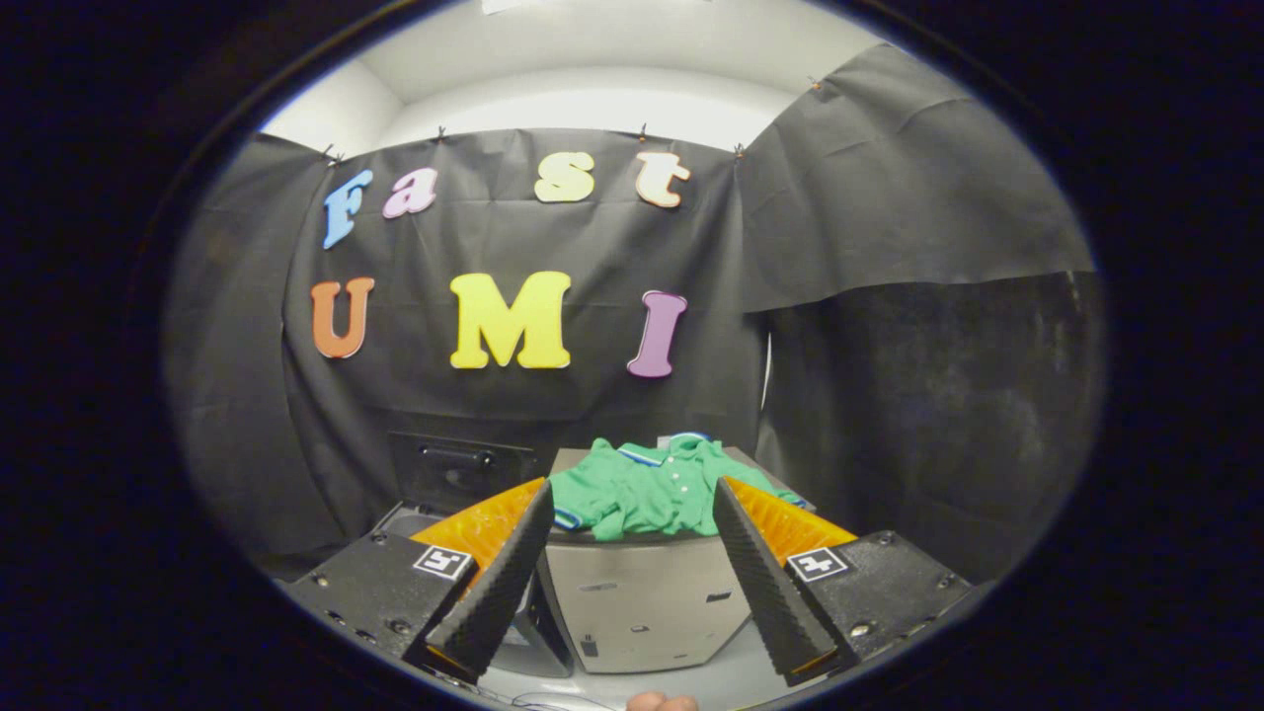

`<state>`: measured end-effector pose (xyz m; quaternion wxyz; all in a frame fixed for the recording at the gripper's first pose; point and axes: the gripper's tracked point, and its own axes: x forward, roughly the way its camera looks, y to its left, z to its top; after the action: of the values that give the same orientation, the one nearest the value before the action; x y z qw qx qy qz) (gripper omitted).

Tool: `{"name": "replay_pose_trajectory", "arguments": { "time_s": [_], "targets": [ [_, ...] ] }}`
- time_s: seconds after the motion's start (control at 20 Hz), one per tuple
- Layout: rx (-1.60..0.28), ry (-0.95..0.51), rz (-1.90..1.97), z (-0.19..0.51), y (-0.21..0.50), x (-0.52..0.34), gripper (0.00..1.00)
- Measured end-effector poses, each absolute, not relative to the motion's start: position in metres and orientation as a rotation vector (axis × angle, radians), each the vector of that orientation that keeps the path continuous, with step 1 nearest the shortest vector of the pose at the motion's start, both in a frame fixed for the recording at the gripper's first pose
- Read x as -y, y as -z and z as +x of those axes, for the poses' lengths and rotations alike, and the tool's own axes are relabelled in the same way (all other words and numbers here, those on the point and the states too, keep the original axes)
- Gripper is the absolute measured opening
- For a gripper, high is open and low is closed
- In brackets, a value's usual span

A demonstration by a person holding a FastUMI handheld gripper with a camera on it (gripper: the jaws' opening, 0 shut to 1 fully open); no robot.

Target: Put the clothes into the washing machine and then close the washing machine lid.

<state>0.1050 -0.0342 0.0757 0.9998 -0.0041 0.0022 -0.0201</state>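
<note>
the green shirt lies crumpled on top of a grey box-like unit, just ahead of the fingers and framed between their tips, toward 12 o'clock from them. the fingers stand wide open and hold nothing; their ribbed dark pads flank the unit at about 10 and 2 o'clock, apart from the cloth.

it should handle as a light, limp thing: soft knit that will sag, drape and trail once lifted, with no stiffness to push against and nothing fragile in it. a pinch on a thick fold near the middle of the heap looks the better hold, since a grip on a sleeve or the hem would likely let the rest drag over the edge.

it looks like a polo shirt, bright green with a white and blue striped collar, a short row of pale buttons, and a banded cuff showing at its 8 o'clock side.

at 10 o'clock from the shirt, beyond the left finger, a dark raised panel with a handle stands upright, possibly the washing machine lid, though that is hard to tell.
</note>
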Motion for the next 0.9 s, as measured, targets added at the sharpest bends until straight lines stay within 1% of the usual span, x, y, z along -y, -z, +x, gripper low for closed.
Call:
{"name": "replay_pose_trajectory", "arguments": {
  "time_s": [0.2, 0.45, 0.6, 0.7, 0.9],
  "targets": [
    [-0.026, 0.054, -0.056, 0.178, -0.092, 0.054, 1.00],
    [-0.127, 0.025, -0.110, 0.273, -0.088, 0.065, 1.00],
    [-0.284, -0.016, -0.054, 0.320, -0.048, 0.068, 1.00],
    [-0.387, -0.020, -0.013, 0.343, -0.018, 0.075, 1.00],
    [-0.492, 0.006, -0.043, 0.375, 0.020, 0.090, 1.00]
  ]
}}
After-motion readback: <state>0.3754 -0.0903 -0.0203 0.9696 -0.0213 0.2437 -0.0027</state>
